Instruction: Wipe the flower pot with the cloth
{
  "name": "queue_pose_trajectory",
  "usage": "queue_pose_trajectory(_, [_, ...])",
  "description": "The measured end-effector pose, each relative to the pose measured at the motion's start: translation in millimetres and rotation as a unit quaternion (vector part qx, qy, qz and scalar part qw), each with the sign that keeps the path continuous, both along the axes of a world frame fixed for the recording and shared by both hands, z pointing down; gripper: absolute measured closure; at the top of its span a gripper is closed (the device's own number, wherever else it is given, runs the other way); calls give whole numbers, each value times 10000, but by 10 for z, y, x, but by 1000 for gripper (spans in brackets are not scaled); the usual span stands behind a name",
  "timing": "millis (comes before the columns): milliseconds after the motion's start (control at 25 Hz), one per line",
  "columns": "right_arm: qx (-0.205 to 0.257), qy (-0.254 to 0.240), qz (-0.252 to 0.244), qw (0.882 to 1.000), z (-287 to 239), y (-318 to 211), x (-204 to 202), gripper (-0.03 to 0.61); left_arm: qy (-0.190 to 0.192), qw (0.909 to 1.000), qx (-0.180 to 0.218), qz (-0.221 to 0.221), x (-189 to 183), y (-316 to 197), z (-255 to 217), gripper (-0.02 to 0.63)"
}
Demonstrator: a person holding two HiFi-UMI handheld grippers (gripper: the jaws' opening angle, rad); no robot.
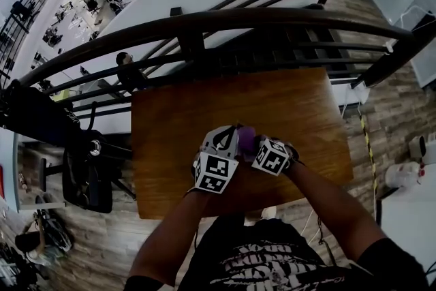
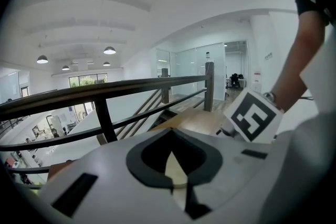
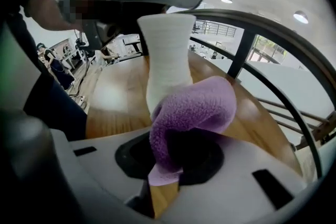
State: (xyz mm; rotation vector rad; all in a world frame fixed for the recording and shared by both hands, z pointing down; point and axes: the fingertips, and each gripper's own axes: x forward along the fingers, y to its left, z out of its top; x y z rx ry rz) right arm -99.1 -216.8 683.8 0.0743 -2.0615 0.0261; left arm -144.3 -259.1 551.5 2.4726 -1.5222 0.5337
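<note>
Flower pot (image 3: 167, 55) clenched in left tongs (image 2: 176, 181), purple cloth (image 3: 194, 107) pinched in right tongs (image 3: 165, 181), touching it

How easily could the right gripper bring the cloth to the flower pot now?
Probably yes: the right gripper grips the cloth, the flower pot is just ahead, and nothing lies between them.

Bright hall: daylight through far windows (image 2: 86, 80), round ceiling lamps (image 2: 109, 50) lit, shadows soft. Head view darker; railing (image 1: 225, 17) near black, dull sheen on table (image 1: 272, 105). Both gripper views heavily fisheye, black corners, straight rails bowed. Right gripper view: pot (image 3: 167, 60) nearly blown white, pale glare on the wood, cloth (image 3: 194, 107) close and soft-focused.
</note>
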Motion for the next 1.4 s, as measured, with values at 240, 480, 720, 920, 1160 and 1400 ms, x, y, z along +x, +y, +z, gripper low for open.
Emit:
queue_pose_trajectory(240, [-420, -168, -157, 9989, 91, 552, -89, 508, 1, 10000, 28, -47, 0, 12, -7, 615])
queue_pose_trajectory(480, [-649, -375, -305, 9967, 76, 842, -482, 509, -33, 10000, 32, -42, 2, 1, -11, 615])
queue_pose_trajectory(720, [-628, -544, -482, 9954, 22, 944, -754, 508, -73, 10000, 20, -1, 5, 16, 1, 615])
queue_pose_trajectory(920, [-625, -343, -419, 9966, 89, 798, -474, 508, -61, 10000, 28, 7, 2, -6, -6, 615])
queue_pose_trajectory(1160, [-540, -288, 261, 9978, 105, 371, -49, 508, -70, 9999, 105, 9, 7, 1, -14, 615])
queue_pose_trajectory(1400, [-145, -168, 237, 9995, -26, -27, 4, 508, -28, 9999, 115, -2, 25, -13, -45, 615])
